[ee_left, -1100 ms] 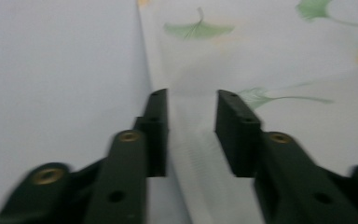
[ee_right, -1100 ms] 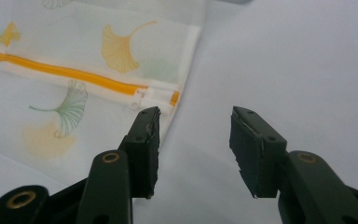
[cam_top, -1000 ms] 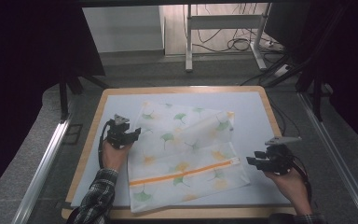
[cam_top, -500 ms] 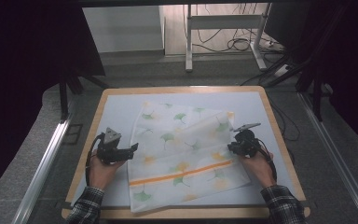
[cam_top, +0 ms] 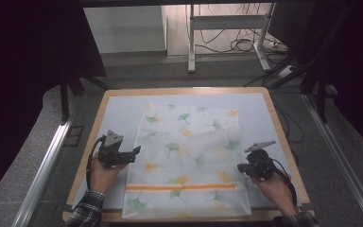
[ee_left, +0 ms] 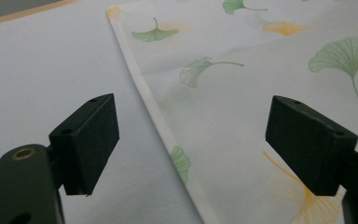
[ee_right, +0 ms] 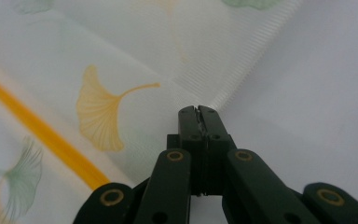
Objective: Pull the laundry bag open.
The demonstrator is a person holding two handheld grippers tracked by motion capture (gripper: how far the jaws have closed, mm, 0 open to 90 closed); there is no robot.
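A white cloth [cam_top: 189, 146] printed with green and yellow ginkgo leaves and one orange stripe lies spread on the pale table mat [cam_top: 123, 118]. My left gripper [cam_top: 133, 155] sits at the cloth's left edge. Its jaws have just opened and now stand wide apart. In the left gripper view [ee_left: 196, 140] they straddle the hem of the cloth [ee_left: 242, 93] without touching it. My right gripper [cam_top: 240, 168] is at the cloth's right edge. Its jaws have just closed, and in the right gripper view [ee_right: 198, 112] they pinch the ribbed hem of the cloth [ee_right: 121, 56].
A wooden rim [cam_top: 99, 123] frames the mat. Bare mat [cam_top: 257, 113] shows to the left, right and back of the cloth. Metal rails [cam_top: 42, 170] run along both sides of the table. Table legs and cables [cam_top: 246, 45] lie on the floor beyond.
The left gripper slid left off the cloth to its edge and opened. The right gripper came in to the right hem and closed. The cloth now lies squarer, its stripe level.
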